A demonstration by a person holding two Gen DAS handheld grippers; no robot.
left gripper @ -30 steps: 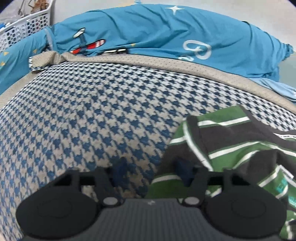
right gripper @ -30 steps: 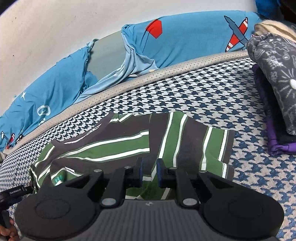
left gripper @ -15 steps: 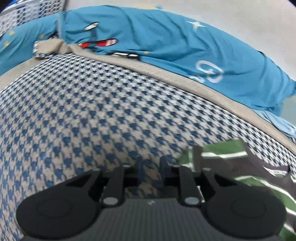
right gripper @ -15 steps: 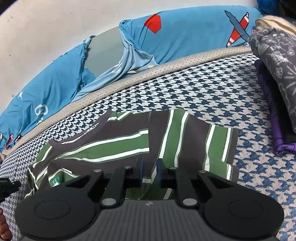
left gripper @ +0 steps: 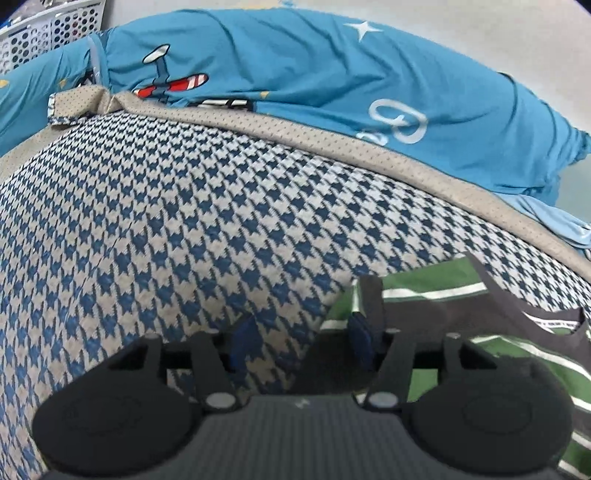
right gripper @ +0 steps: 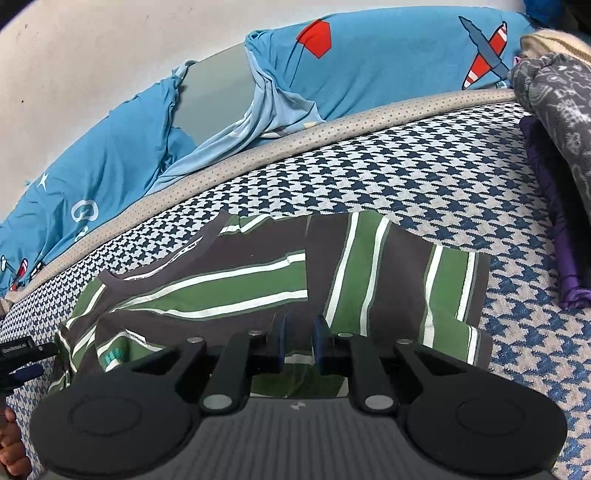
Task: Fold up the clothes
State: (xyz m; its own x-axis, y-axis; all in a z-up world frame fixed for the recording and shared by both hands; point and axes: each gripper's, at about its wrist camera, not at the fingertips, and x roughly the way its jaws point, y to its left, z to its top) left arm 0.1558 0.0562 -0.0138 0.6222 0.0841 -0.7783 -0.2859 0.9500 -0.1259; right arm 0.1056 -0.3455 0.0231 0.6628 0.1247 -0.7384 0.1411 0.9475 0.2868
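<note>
A green, grey and white striped shirt [right gripper: 258,284] lies partly folded on the houndstooth bed cover [right gripper: 406,177]. Its right side is folded over the body. My right gripper [right gripper: 298,341] hovers over the shirt's near edge with its jaws nearly shut and a narrow gap between the pads; nothing is seen held. My left gripper [left gripper: 301,341] is open at the shirt's left edge [left gripper: 424,314]; its right finger [left gripper: 360,338] is over the sleeve, its left finger over bare cover. The left gripper also shows at the far left of the right wrist view [right gripper: 22,360].
Blue airplane-print bedding [right gripper: 369,62] lies along the wall behind the bed. A stack of folded clothes, grey on purple [right gripper: 554,155], sits at the right. A white laundry basket [left gripper: 44,33] stands at the far left.
My left gripper shut half a second ago and has opened wide again, staying at the shirt's left edge. My right gripper has edged slightly back, jaws unchanged.
</note>
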